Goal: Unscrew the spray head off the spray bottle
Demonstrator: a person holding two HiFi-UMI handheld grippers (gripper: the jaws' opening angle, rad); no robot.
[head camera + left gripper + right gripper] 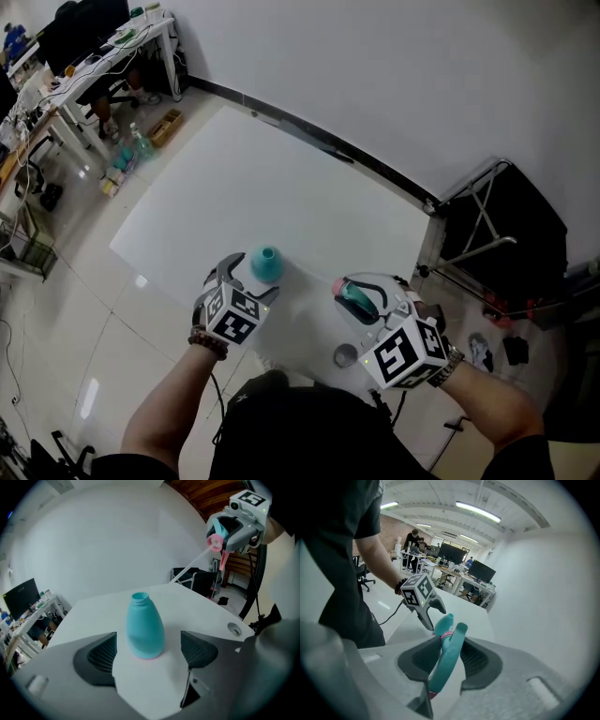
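Note:
A teal spray bottle (266, 263) stands upright on the white table (234, 178), its neck bare and open. My left gripper (251, 279) is open around it; in the left gripper view the bottle (145, 627) stands between the pads (96, 657) with a gap on each side. To the right, lifted off the table, my right gripper (361, 302) is shut on the teal and pink spray head (356, 298). The right gripper view shows the spray head (452, 648) clamped between the pads. Its white dip tube (192, 565) hangs from the head toward the table.
A round cable hole (345, 356) sits in the table near my right gripper. A black folding frame (497, 234) stands past the table's right corner. Desks with monitors (94, 47) are far left, and people stand at desks (412, 541) in the background.

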